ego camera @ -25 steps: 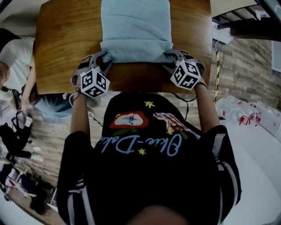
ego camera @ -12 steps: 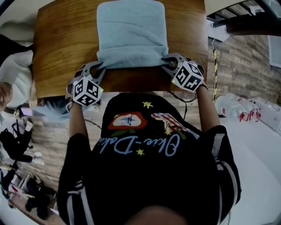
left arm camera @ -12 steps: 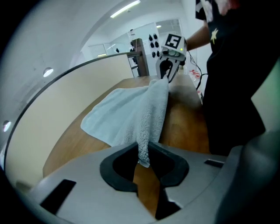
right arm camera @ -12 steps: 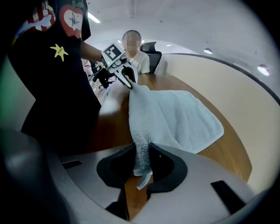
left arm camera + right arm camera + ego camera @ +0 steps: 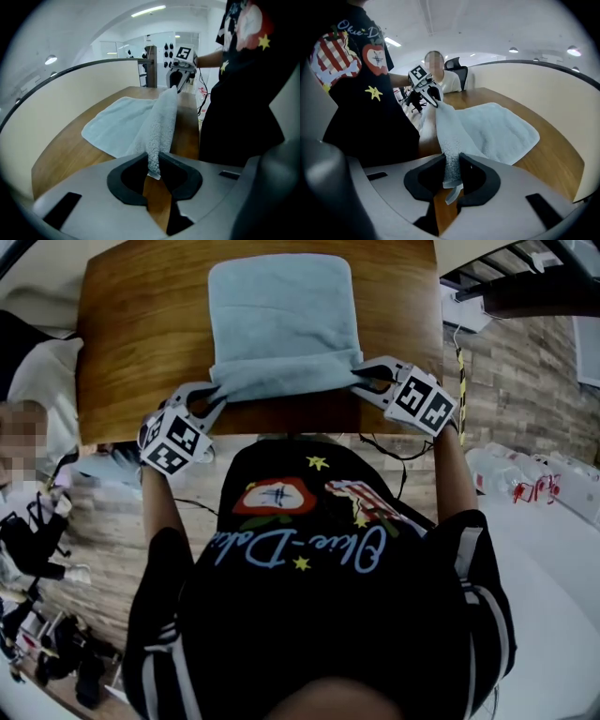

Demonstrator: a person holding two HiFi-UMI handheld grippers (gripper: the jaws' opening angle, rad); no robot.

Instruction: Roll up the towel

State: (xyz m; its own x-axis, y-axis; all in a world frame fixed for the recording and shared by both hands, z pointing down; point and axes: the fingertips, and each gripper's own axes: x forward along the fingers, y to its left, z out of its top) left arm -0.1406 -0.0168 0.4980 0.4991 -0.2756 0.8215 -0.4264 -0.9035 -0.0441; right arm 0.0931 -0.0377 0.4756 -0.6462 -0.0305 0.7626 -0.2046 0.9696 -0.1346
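Observation:
A light blue towel [image 5: 281, 310] lies flat on the brown wooden table [image 5: 141, 334], and its near edge is lifted off the wood. My left gripper [image 5: 217, 392] is shut on the towel's near left corner [image 5: 153, 159], its jaws having just closed on the cloth. At the near right corner [image 5: 451, 171] my right gripper [image 5: 358, 379] is shut on the towel [image 5: 497, 126] too, and its jaws also just closed. Between the two grippers the raised edge [image 5: 161, 122] stretches taut. Across the table each gripper view shows the other gripper [image 5: 176, 79] [image 5: 430, 96].
The table's near edge [image 5: 281, 427] runs just in front of the person's body. A seated person [image 5: 440, 77] is at the table's left end. A curved cream partition [image 5: 70, 93] borders the far side. Bags and clutter [image 5: 47, 549] lie on the floor at left.
Both grippers closed on the towel's near corners and rose, lifting the near edge off the table. They also swung outward, so the marker cubes now sit farther apart.

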